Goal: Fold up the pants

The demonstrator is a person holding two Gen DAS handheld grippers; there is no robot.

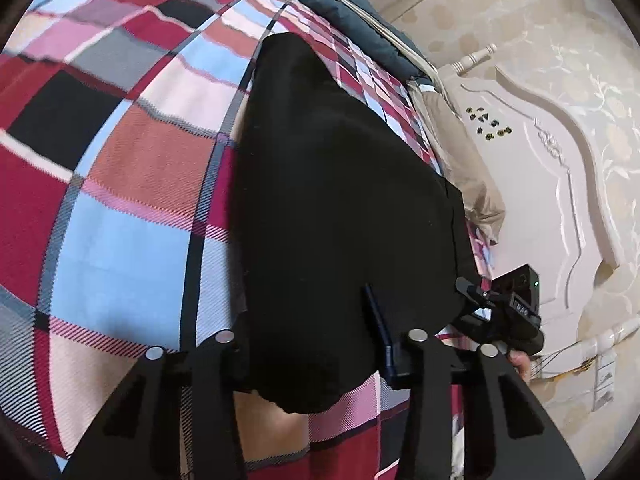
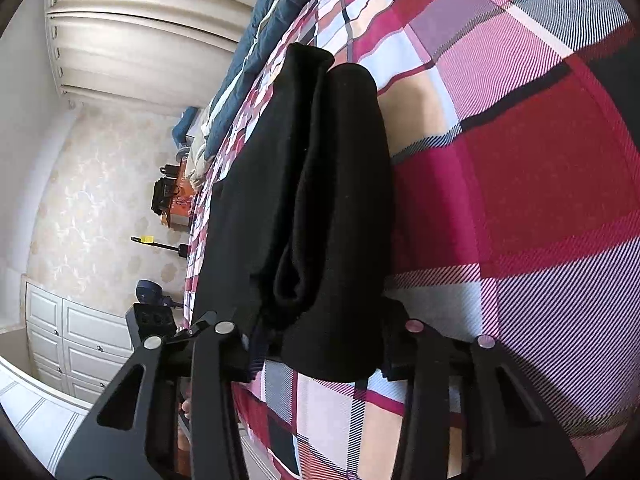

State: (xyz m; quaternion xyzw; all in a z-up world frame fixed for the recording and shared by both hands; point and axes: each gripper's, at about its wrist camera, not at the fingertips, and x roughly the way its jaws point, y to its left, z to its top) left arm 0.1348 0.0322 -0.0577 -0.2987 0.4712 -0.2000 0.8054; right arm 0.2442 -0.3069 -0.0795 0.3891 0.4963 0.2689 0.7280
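Observation:
Black pants [image 1: 344, 200] lie folded lengthwise on a plaid bedspread [image 1: 120, 184]. My left gripper [image 1: 316, 360] stands wide open with its fingers on either side of the near end of the pants. In the right wrist view the pants [image 2: 320, 200] show doubled, with a fold channel down the middle. My right gripper [image 2: 320, 344] is open too, its fingers straddling the near end of the cloth. The right gripper also shows in the left wrist view [image 1: 500, 304] at the pants' right corner.
The bed's white carved footboard [image 1: 560, 184] runs along the right. A dark blue quilt [image 2: 256, 40] lies at the far end of the bed. Pale curtains [image 2: 140, 28], white cabinets [image 2: 80, 340] and a small cluttered stand [image 2: 176, 200] are beside the bed.

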